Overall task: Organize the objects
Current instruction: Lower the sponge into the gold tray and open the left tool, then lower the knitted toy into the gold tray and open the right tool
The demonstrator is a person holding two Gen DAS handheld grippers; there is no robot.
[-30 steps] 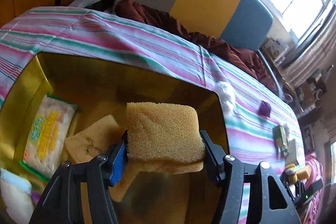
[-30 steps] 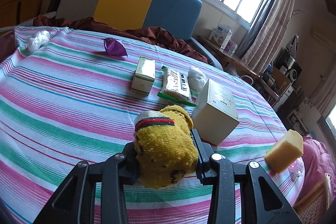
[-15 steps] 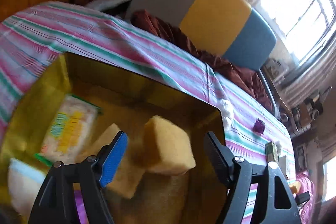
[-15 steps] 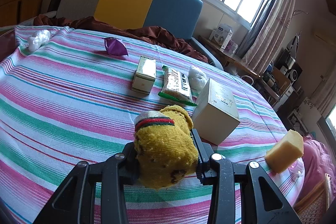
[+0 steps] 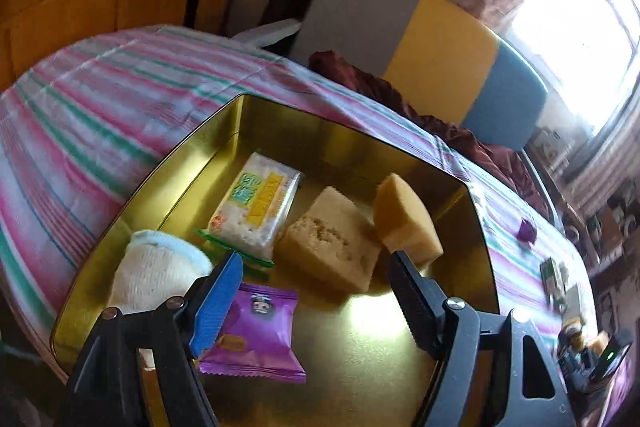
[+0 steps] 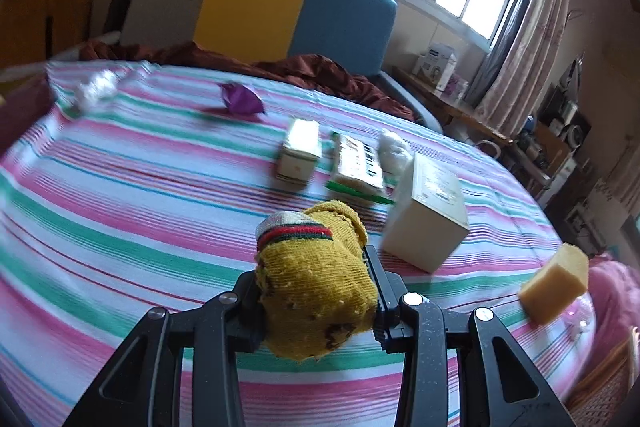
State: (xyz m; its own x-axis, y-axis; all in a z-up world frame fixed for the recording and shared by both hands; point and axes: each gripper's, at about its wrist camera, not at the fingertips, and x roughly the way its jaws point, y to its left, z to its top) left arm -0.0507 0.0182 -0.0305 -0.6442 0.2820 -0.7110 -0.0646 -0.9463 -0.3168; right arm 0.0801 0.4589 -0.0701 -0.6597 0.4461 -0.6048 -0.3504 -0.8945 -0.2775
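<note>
Left wrist view: left gripper (image 5: 316,277) jaws spread wide, nothing between them. They have just been opening; a second ago they pinched the yellow sponge (image 5: 406,225), half a second ago it was dropping free. Now that sponge lies inside the gold tin (image 5: 192,163), tilted, leaning against a second sponge block (image 5: 330,249) near the tin's right wall. View has pulled back, so more of the tin shows: cracker packet (image 5: 254,209), white sock (image 5: 154,277) at near left, purple snack packet (image 5: 256,333) by the blue pad. Tin sits on the striped cloth (image 5: 100,107).

Right wrist view: right gripper (image 6: 316,301) clenched on a rolled mustard sock (image 6: 316,289) with red-green cuff band, same grip as before, hovering above the striped cloth. Scene nearly unchanged, slightly blurred. On the cloth beyond: small box (image 6: 300,157), cracker pack (image 6: 358,173), white wad (image 6: 394,151), larger cream box (image 6: 428,213), purple wrapper (image 6: 240,99), another sponge (image 6: 556,283) at right edge.
</note>
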